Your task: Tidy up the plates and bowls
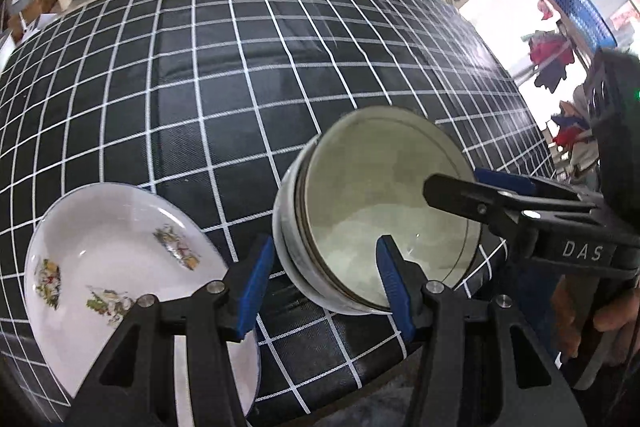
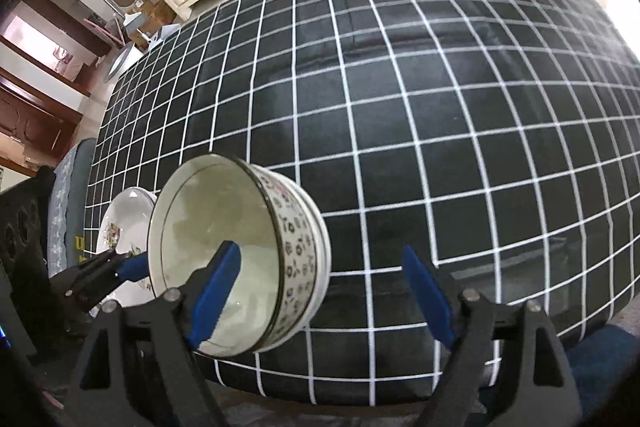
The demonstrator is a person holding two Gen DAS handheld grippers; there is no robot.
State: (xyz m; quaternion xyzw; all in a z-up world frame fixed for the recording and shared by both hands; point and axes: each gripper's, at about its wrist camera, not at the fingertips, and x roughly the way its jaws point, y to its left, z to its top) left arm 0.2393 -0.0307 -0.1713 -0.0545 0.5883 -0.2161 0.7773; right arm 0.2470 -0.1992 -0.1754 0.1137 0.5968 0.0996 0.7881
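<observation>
Straddling the bowl rim: left hand-held gripper (image 1: 326,283) has its jaws wide apart, one blue pad outside the left wall of the bowl (image 1: 376,211), the other inside the cavity near the near rim. No squeeze visible; I read it as positioned around the wall, not clamped.

Right hand-held gripper (image 2: 322,295) is also spread wide. In the right wrist view its left pad sits inside the bowl (image 2: 236,259), while the right pad hangs over bare cloth, well apart from the bowl wall. From the left wrist view the right hand-held gripper (image 1: 472,189) comes in from the right with the rim seemingly between its fingers; whether they touch, cannot tell.

The bowl looks tilted, mouth toward the cameras, at the near edge of the surface (image 1: 240,75). A second rim line shows below the top one, so it may be two bowls nested; patterned outside, plain inside. Whether it is lifted or resting on its side, cannot tell.

Plate (image 1: 120,259) lies flat to the left of the bowl, near edge, just beside the left pad and partly under the gripper body. It also shows past the bowl in the right wrist view (image 2: 120,227).

Judgement: both grippers at one rim suggests a handover or steadying before the bowl goes onto or beside the plate. Risk: a glazed rim could slip if only one pad bears.
</observation>
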